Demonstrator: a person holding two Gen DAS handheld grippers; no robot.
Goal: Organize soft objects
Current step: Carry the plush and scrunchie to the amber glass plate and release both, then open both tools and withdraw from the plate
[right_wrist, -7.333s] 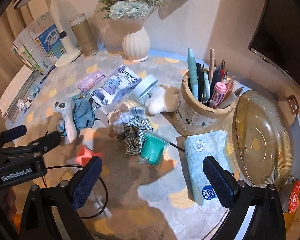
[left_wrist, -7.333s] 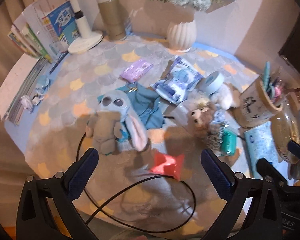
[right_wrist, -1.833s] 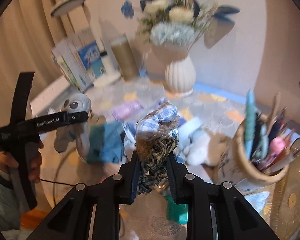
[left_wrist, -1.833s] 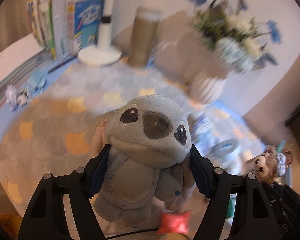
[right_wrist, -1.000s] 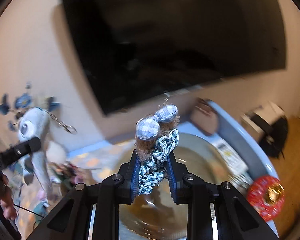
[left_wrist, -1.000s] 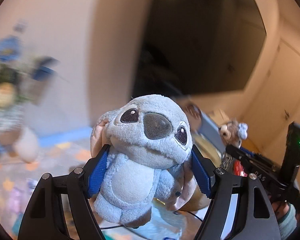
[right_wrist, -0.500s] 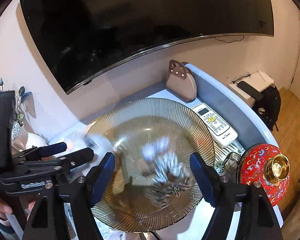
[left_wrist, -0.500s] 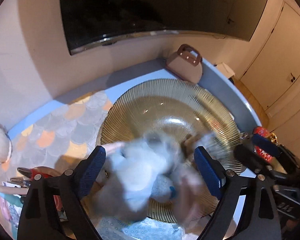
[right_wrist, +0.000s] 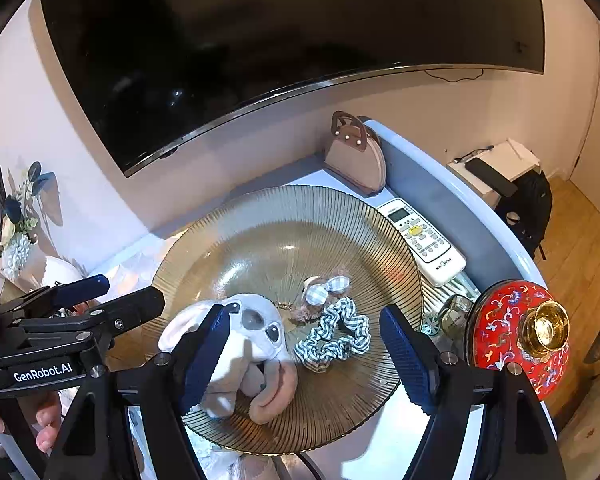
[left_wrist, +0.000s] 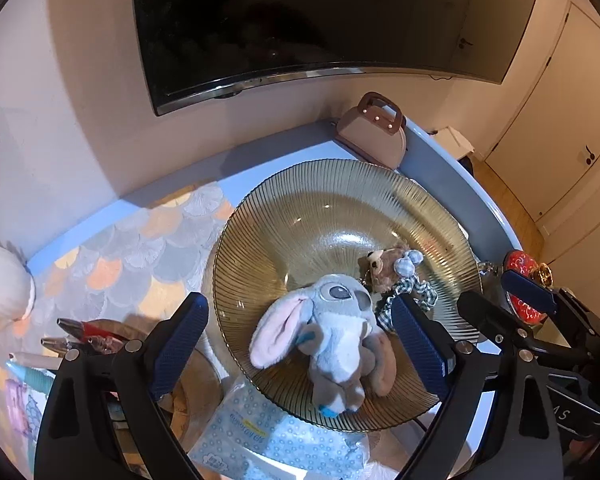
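Observation:
A grey-blue long-eared plush (left_wrist: 332, 332) lies on its side in the ribbed amber glass plate (left_wrist: 340, 172). Beside it rests a small brown bear plush (left_wrist: 392, 272) with blue gingham ruffles. My left gripper (left_wrist: 300, 304) hovers above the grey plush, open, its pads well clear of the toy. In the right wrist view the grey plush (right_wrist: 244, 344) and the bear (right_wrist: 320, 292) lie on the plate (right_wrist: 284, 196) under my open right gripper (right_wrist: 304, 316), which holds nothing. The left gripper (right_wrist: 132, 288) shows at the left of that view, and the right gripper (left_wrist: 504, 296) at the right edge of the left wrist view.
Right of the plate lie a white remote control (right_wrist: 424, 240) and a red patterned lidded jar (right_wrist: 516, 328). A brown bag-shaped holder (right_wrist: 352, 156) stands behind the plate. A tissue pack (left_wrist: 276, 436) and a pen pot (left_wrist: 80, 336) sit near its front left. A hand (right_wrist: 40, 428) grips the left tool.
A second ago each gripper was shut on its plush above the table. Both have opened, the toys dropped, and they now lie still on the plate.

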